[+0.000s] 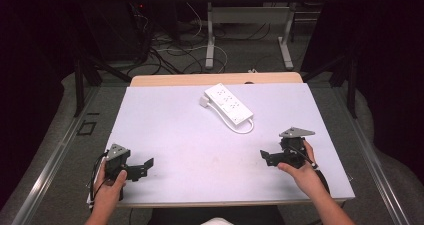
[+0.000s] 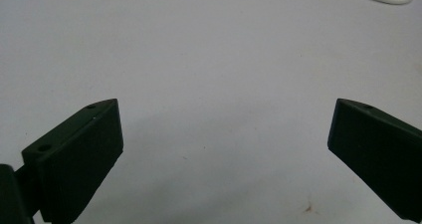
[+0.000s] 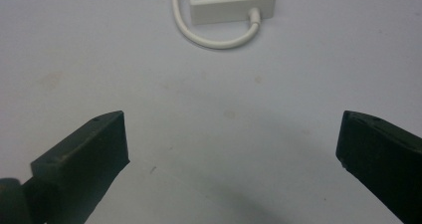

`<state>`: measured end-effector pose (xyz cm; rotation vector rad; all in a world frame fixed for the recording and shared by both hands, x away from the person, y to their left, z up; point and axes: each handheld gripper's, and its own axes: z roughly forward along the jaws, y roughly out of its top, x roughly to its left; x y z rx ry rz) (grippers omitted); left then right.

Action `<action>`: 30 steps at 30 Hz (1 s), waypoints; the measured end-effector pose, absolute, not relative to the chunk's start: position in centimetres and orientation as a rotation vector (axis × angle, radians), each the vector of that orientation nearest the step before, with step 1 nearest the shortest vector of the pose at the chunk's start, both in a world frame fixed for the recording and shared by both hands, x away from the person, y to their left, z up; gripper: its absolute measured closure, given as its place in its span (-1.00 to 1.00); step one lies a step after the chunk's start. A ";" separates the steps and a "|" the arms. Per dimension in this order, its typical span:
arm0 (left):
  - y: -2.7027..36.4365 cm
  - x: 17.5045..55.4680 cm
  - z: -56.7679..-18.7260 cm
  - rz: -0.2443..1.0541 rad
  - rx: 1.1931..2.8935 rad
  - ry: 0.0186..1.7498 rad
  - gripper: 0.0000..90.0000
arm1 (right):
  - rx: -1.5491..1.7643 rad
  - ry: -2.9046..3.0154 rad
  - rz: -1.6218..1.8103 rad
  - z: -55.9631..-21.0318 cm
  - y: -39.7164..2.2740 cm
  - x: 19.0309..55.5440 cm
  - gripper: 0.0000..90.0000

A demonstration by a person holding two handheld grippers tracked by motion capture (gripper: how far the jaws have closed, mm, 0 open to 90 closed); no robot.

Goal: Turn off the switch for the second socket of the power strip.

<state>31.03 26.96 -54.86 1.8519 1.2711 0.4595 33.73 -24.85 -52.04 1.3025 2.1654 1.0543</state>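
You held both grippers wide open and empty over the pale table (image 1: pixel 165 130).
The white plastic power strip (image 1: pixel 228 103) lay at the far middle, long axis diagonal, cable end pointing near-right towards your right gripper (image 1: pixel 270 157); no writing was legible. Your left gripper (image 1: pixel 142 166) was well apart from it.

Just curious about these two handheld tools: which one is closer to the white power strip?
The right tool. The power strip lies right of the table's middle, and its looped cable end lies nearer this tool than the left tool.
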 end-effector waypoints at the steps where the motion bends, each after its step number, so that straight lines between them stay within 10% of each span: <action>1: 27.0 31.0 -54.9 0.460 1.852 1.270 -0.98 | 1.306 2.162 1.048 -52.2 -25.0 33.7 -1.00; 30: 26.9 31.1 -54.9 0.456 1.845 1.273 -0.98 | 1.508 1.949 1.010 -55.2 -30.0 33.4 -1.00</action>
